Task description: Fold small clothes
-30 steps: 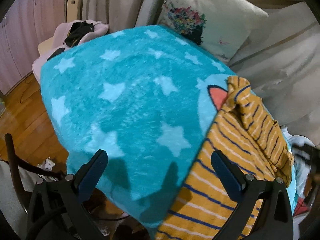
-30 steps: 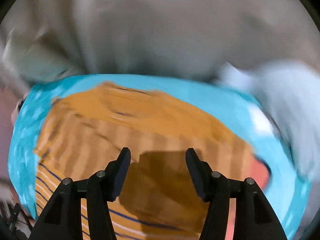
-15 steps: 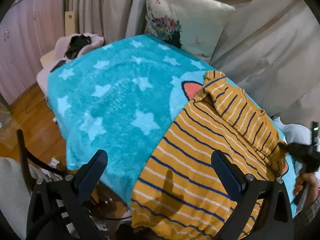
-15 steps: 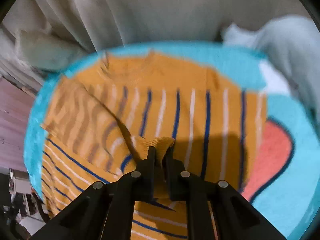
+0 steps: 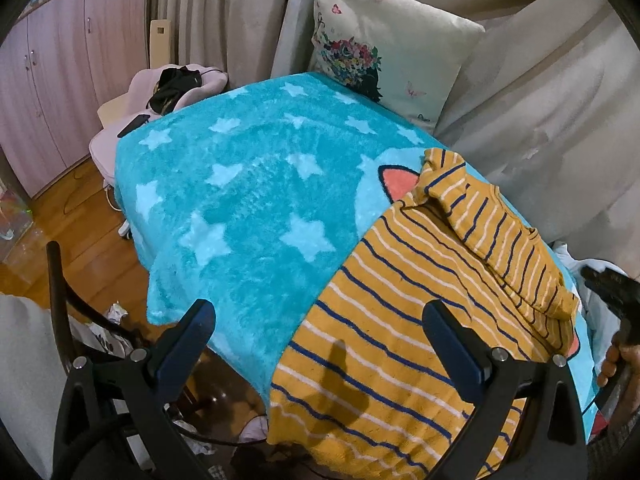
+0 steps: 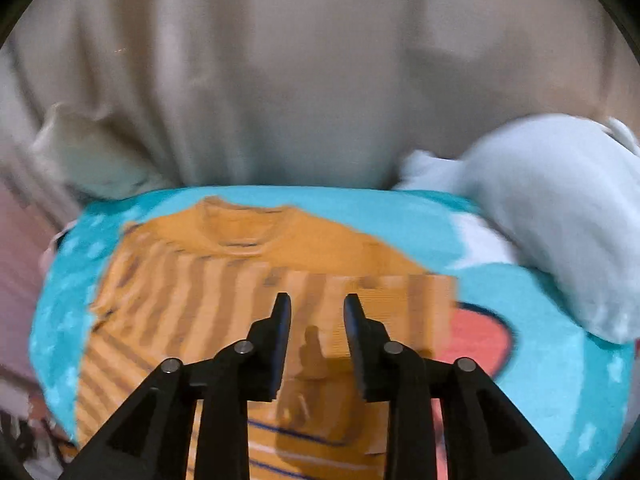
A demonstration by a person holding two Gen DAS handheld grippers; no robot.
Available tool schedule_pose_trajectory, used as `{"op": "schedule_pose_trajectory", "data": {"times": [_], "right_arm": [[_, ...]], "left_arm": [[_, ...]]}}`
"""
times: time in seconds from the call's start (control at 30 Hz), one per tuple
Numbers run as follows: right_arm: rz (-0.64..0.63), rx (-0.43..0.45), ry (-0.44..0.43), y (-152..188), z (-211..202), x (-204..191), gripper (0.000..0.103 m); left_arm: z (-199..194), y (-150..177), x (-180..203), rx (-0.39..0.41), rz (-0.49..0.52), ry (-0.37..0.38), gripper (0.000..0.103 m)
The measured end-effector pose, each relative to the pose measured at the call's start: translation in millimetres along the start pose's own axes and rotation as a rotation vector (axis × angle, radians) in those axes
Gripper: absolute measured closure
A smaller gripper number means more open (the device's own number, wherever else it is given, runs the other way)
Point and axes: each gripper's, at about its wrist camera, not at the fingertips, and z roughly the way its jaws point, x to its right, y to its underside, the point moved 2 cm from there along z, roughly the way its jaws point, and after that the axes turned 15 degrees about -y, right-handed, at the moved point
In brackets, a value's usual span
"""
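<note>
Left wrist view: left gripper [image 5: 320, 332] hangs over the near edge of the surface with jaws spread wide and nothing between them. The striped shirt [image 5: 400, 320], mustard with navy and white stripes, lies on the turquoise star blanket [image 5: 240, 200]; its lower hem droops over the blanket's near edge. One side of the shirt is already laid over the body as a long fold [image 5: 512, 248] running along the far right margin. A floral pillow [image 5: 384, 56] leans at the back. The right gripper's black body shows at the far right edge, with a few fingers of the person's hand [image 5: 612, 364] under it.

Right wrist view: blurred by motion. Right gripper [image 6: 316, 320] is above the shirt's folded side, and its jaws have just been opening; they stand partly apart with no cloth between them, as far as the blur allows. The shirt neckline [image 6: 240, 236] points away from the camera. A pale garment pile [image 6: 560, 220] sits to the right on the blanket.

Risks, judged:
- The released fold is loose and bunched at its upper end; it could slide back open when the next fold is pulled.
- The overhanging hem could drag the shirt off the edge if a gripper tugs it toward the person.
- Plush blanket pile may get pinched together with the shirt fabric.
</note>
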Motion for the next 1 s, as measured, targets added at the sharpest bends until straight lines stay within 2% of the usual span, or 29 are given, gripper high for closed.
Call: {"op": "schedule_pose_trajectory", "data": {"times": [0.17, 0.3, 0.37, 0.47, 0.57, 0.6, 0.73, 0.8, 0.83, 0.9, 1.0], "right_arm": [[-0.075, -0.114, -0.202, 0, 48, -76, 0.073], [-0.158, -0.172, -0.264, -12, 92, -148, 0.073], [-0.148, -0.194, -0.252, -18, 121, -164, 0.073], [-0.112, -0.240, -0.156, -26, 174, -181, 0.073], [-0.090, -0.397, -0.155, -14, 237, -195, 0.071], [-0.122, -0.354, -0.179, -14, 239, -207, 0.071], [-0.161, -0.384, -0.259, -17, 225, -222, 0.070], [-0.231, -0.372, -0.195, -21, 200, -217, 0.069], [-0.254, -0.350, -0.141, -21, 184, -209, 0.065], [-0.204, -0.309, -0.028, -10, 141, -174, 0.059], [-0.080, -0.263, -0.052, 20, 89, -126, 0.059]], "left_arm": [[-1, 0, -4, 0.017, 0.030, 0.000, 0.000], [4, -4, -23, 0.018, 0.022, -0.022, 0.000], [7, -8, -36, 0.022, 0.016, -0.035, 0.000], [9, -12, -56, 0.034, 0.014, -0.060, 0.000], [18, -14, -76, 0.013, 0.005, -0.083, 0.000], [21, -15, -81, 0.004, -0.003, -0.084, 0.000], [28, -24, -94, -0.045, -0.024, -0.104, 0.000], [20, -29, -95, -0.055, -0.024, -0.112, 0.000], [18, -31, -95, -0.058, -0.024, -0.112, 0.000], [18, -35, -92, -0.068, -0.015, -0.090, 0.000], [36, -38, -79, -0.095, -0.007, -0.035, 0.000]]}}
